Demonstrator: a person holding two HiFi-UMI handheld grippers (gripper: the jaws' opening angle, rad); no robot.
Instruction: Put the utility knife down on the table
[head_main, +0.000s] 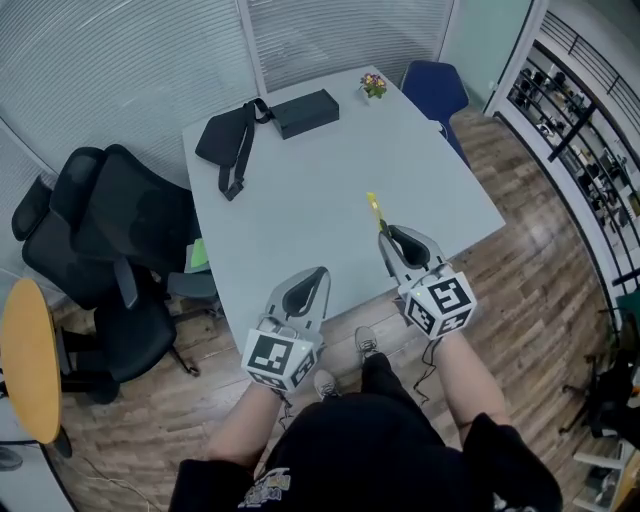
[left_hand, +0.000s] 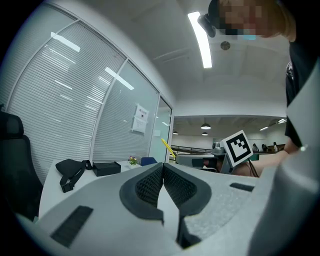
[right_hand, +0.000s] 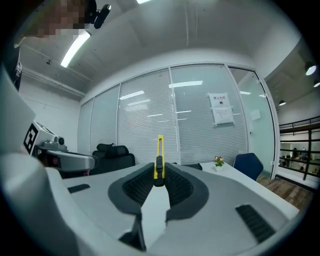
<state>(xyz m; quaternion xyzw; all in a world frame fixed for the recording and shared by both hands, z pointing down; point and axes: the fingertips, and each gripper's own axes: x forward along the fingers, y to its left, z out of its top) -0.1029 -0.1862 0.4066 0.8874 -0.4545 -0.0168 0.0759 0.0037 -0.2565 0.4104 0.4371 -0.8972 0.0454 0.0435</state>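
The yellow utility knife (head_main: 374, 207) stands upright, pinched at its lower end by my right gripper (head_main: 384, 238), over the near right part of the pale grey table (head_main: 300, 200). In the right gripper view the knife (right_hand: 159, 155) rises from between the dark pads of the right gripper (right_hand: 159, 176). My left gripper (head_main: 320, 272) hovers at the table's near edge, to the left of the right one. Its jaws meet with nothing between them (left_hand: 163, 169). The left gripper view also shows the knife (left_hand: 166, 146) and the right gripper (left_hand: 195, 160) at a distance.
A black bag (head_main: 228, 140), a black box (head_main: 305, 112) and a small flower pot (head_main: 374, 86) lie at the table's far end. A blue chair (head_main: 432, 85) stands behind it, black office chairs (head_main: 110, 230) to the left, and a round yellow table (head_main: 28, 360) at the far left.
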